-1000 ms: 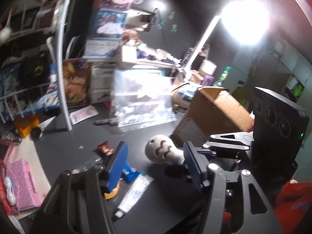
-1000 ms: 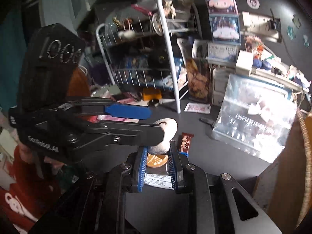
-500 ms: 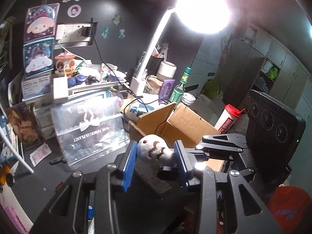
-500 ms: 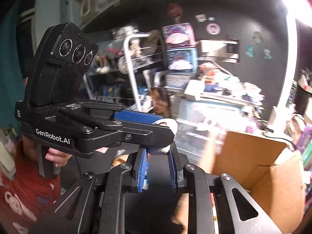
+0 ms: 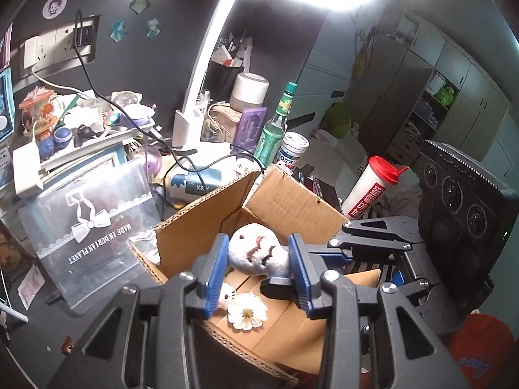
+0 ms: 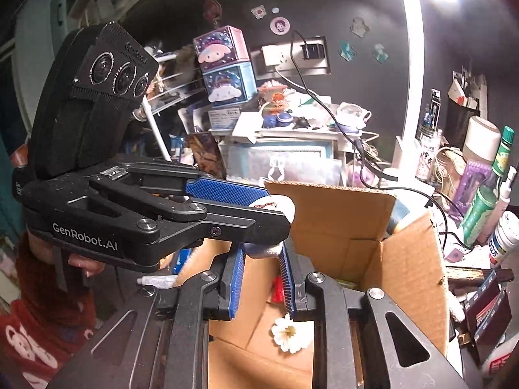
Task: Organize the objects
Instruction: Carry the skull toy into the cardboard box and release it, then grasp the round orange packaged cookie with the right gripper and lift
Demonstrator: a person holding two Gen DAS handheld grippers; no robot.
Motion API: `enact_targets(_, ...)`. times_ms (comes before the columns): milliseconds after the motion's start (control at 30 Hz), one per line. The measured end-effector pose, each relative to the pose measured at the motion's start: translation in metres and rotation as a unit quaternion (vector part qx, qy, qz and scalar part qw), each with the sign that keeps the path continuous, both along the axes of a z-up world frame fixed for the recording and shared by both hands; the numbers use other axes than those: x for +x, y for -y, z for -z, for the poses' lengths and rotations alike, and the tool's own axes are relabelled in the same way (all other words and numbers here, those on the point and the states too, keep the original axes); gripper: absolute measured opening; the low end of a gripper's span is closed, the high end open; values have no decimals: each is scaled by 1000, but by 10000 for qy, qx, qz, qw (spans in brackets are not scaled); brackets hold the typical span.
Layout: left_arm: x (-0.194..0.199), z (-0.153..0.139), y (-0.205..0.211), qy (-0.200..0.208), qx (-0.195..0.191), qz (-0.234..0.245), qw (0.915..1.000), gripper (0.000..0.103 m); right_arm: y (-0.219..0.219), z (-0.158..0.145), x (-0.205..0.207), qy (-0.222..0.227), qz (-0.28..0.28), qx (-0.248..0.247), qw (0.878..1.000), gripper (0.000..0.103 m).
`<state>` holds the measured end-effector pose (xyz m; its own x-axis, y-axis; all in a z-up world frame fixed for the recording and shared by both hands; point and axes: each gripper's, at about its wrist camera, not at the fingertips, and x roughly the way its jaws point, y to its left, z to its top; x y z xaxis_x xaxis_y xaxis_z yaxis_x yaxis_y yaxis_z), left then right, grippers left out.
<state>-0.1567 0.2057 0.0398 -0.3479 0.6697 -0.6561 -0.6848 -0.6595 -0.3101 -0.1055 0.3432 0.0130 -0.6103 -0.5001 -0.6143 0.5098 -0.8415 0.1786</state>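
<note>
Holding the white knitted doll (image 5: 258, 253) with both tools, you have it over the open cardboard box (image 5: 285, 201). Your left hand-held gripper (image 5: 258, 261) has its blue pads (image 5: 215, 265) pressed on either side of the doll's round head, stitched face toward the camera, jaws narrow and clamped on it. Your right hand-held gripper (image 6: 261, 272) comes in from the other side; in the right wrist view its blue pads (image 6: 238, 275) pinch the lower white part of the doll (image 6: 274, 206) just below the left tool's black finger, so it's closed on the doll too, though the contact is partly hidden by the left tool. Doll is in the air, above the box's inside, not touching the box floor. On the box floor: a white daisy-like flower (image 5: 247, 314) and a small white figure (image 5: 227, 295) just beside it, partly behind the left pad. The box sits on the dark table (image 5: 42, 330), flaps up. Just left of the box a clear zip bag (image 5: 87, 227) with a bow print leans up. Behind the box: a green glass bottle (image 5: 275, 126), a white jar with blue print (image 5: 293, 150), a white lamp stem (image 5: 207, 58). A white tumbler with red lid (image 5: 369, 188) leans to the right of the box. Your hand (image 6: 81, 264) with a red sleeve (image 6: 32, 340) grips the left tool's handle in the right wrist view.
</note>
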Motion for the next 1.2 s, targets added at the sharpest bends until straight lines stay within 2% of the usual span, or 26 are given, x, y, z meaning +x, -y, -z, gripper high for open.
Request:
enact_targets(33,0,0,-1,-19,-40,-11,10000,47,-1,1,0,6,62,75,10000,20)
enact_targets(67,0,0,-2,-62,-86,-38,9999,54,-1,2,-1,9,117,164,9998,29)
enact_targets(100,0,-1,-2,-113,-94,-80,9999,66,-2,3,0,-30,152,243,9996,37)
enact_targets(233,5,-9,8,-247,-72,-148,9996,75,-5,4,1,-110,252,439,9987,41)
enact_targets(400,14,-16,30,-422,-118,-366,9984,79,-2,3,4,-97,164,408,9990,41)
enact_targets(467,18,-18,44,-490,-96,-506,9975,83,7,1,8,-128,18,359,9993,41)
enact_targets(533,25,-20,64,-593,-113,-711,9956,84,18,-2,12,-163,-165,314,9992,41)
enact_targets(633,34,-19,96,-748,-244,-1128,9905,84,45,-6,23,-262,-542,239,9979,41)
enact_targets(800,53,-7,156,-902,-481,-1881,9768,85,102,-3,40,-292,-1344,162,9904,41)
enact_targets(1000,75,23,219,-808,-595,-2584,9608,85,166,36,37,38,-1808,329,9830,41)
enact_targets(1200,92,66,272,-463,-623,-3119,9469,85,221,97,20,727,-2114,518,9733,41)
